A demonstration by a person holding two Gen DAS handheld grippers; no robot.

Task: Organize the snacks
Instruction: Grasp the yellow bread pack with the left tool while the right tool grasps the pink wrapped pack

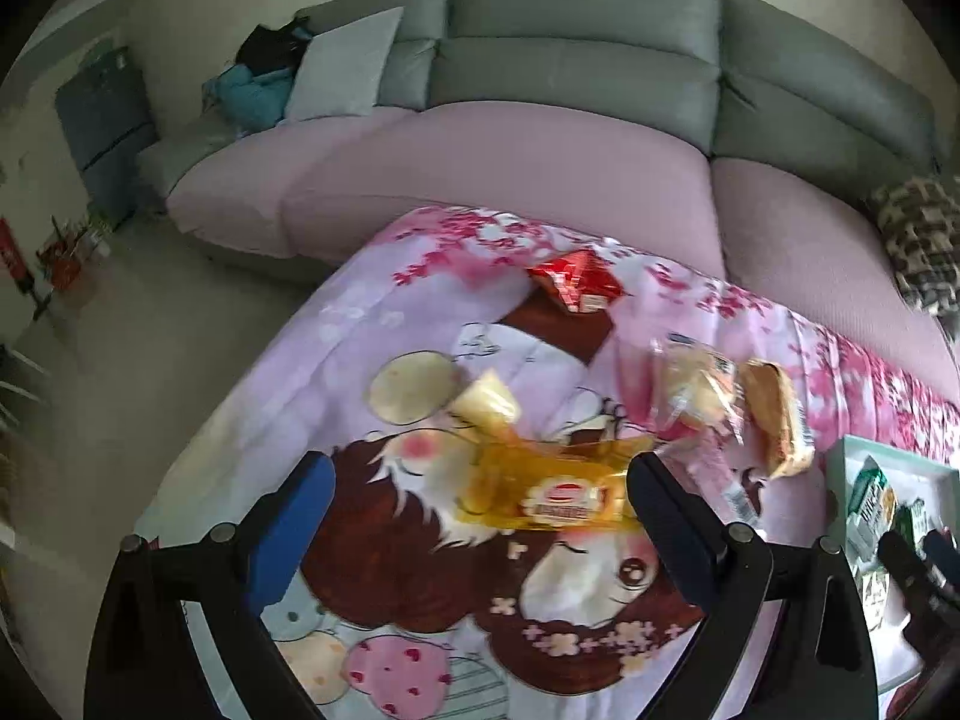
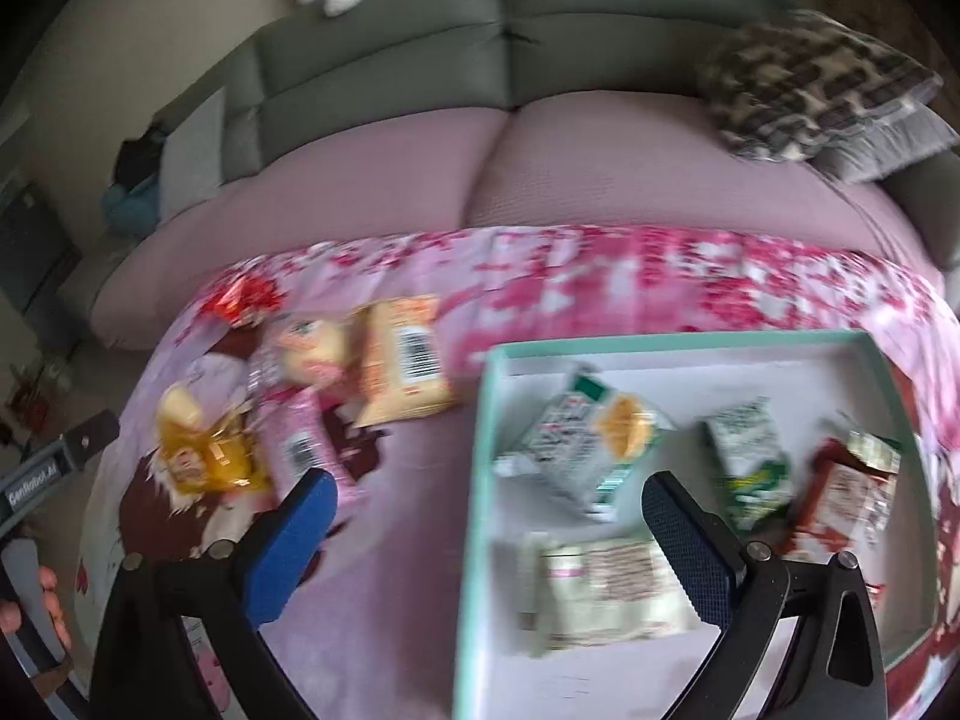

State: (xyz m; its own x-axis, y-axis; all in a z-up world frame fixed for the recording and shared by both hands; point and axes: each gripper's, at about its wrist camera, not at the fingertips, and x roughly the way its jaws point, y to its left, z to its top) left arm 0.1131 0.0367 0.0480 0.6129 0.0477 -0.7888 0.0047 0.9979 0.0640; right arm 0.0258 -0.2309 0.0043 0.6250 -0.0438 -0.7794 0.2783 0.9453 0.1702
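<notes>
Both grippers hang over a cartoon-print pink cloth (image 1: pixel 372 324) spread on the surface before a grey sofa (image 1: pixel 576 60). The left gripper (image 1: pixel 480 492) has its jaws spread wide and holding nothing; a yellow snack packet (image 1: pixel 540 492) lies on the cloth between them. At one o'clock from it lie a clear-wrapped bun (image 1: pixel 696 390) and an orange packet (image 1: pixel 777 420); a red packet (image 1: pixel 573 285) sits at twelve. The right gripper (image 2: pixel 486 510), jaws likewise wide and empty, hovers over the near left corner of a mint-rimmed tray (image 2: pixel 678 341). The tray holds a green-and-white packet (image 2: pixel 576 450), a beige packet (image 2: pixel 600 594), a smaller green packet (image 2: pixel 750 456) and a red-brown packet (image 2: pixel 846 498).
</notes>
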